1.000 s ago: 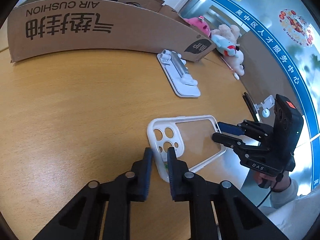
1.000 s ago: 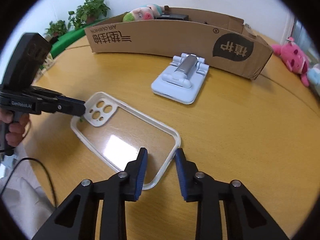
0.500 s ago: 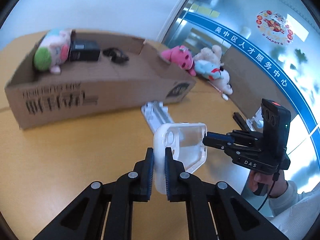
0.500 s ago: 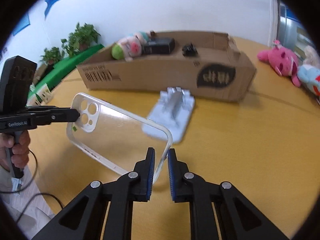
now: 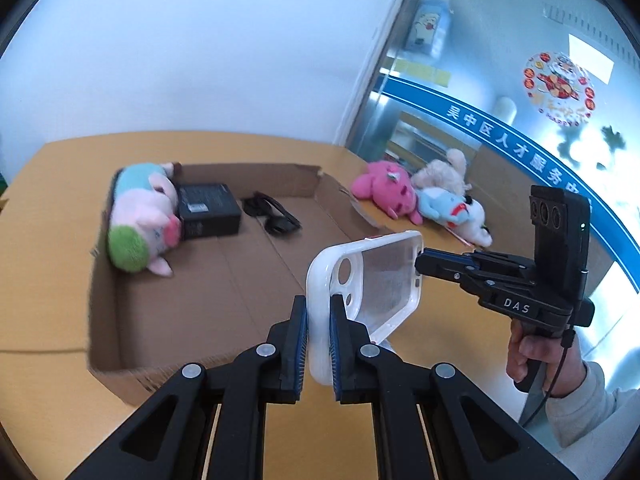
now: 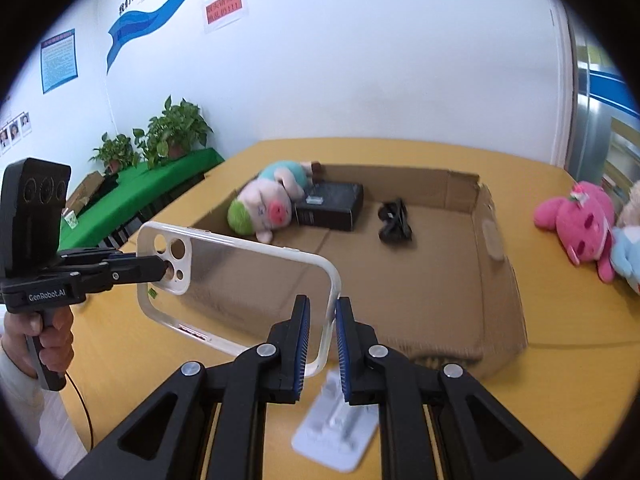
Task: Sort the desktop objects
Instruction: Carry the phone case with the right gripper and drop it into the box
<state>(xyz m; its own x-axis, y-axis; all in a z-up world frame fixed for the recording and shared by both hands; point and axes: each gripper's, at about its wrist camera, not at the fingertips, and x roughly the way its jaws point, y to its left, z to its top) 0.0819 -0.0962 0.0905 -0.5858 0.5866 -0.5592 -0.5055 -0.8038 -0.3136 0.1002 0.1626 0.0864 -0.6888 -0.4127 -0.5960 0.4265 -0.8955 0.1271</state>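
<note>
Up over the near edge of the open brown cardboard box (image 5: 208, 280), clear white-rimmed phone case (image 5: 372, 280) pinched at both ends, left gripper (image 5: 318, 344) and right gripper (image 6: 322, 344) clamped tight, long axis spanning left-right, box floor just beyond.

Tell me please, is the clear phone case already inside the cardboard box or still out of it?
Still out: the phone case hangs above the cardboard box, with the left gripper and right gripper shut on opposite ends.
</note>
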